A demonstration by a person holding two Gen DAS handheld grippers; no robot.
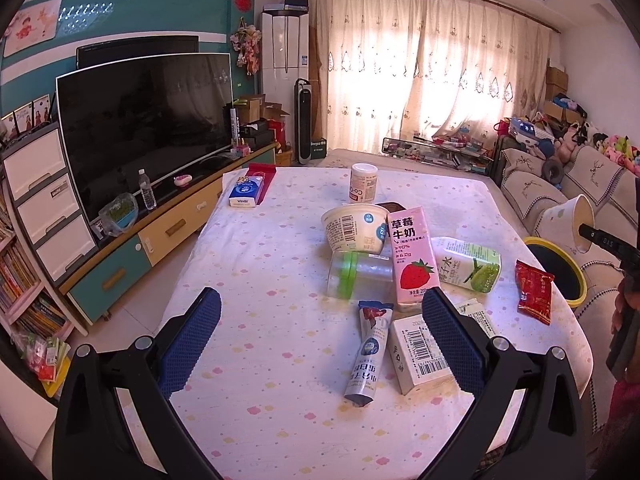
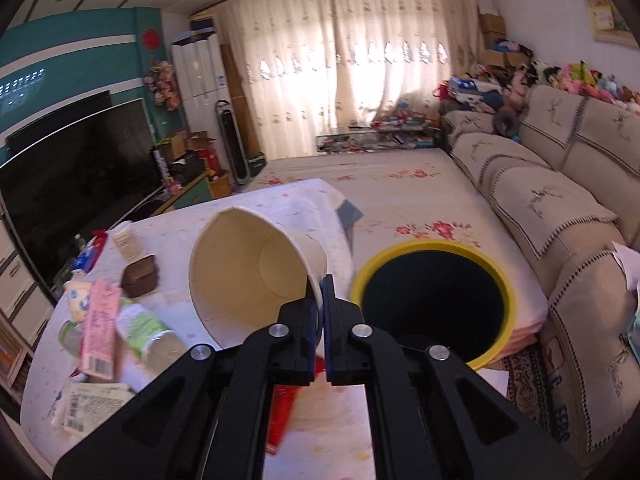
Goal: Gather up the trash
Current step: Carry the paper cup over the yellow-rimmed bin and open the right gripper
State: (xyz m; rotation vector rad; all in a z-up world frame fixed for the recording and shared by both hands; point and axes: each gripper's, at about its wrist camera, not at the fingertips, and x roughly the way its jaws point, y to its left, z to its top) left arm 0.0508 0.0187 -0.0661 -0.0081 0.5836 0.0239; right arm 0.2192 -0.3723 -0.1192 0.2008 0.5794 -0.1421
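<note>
While right tool (image 2: 322, 300) clamps one paper cup (image 2: 256, 276), left tool (image 1: 320, 340) apart, one bin (image 2: 432, 300).

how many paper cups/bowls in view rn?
2. One paper cup is pinched by its rim in the right tool, tilted beside the yellow-rimmed bin. One paper bowl lies on its side mid-table behind the pink milk carton. Others may be hidden.

Definitely a lived-in home living room. Big TV (image 1: 144, 128) on a teal-and-wood media cabinet (image 1: 132, 248), beige sofa (image 2: 560, 184) piled with plush toys (image 2: 560, 74), sheer curtains (image 1: 420, 68) over a bright window, standing air conditioner (image 1: 285, 44) in the corner, bookshelf (image 1: 20, 280) crammed with books, low table (image 1: 260, 280) under a flowery cloth.
</note>
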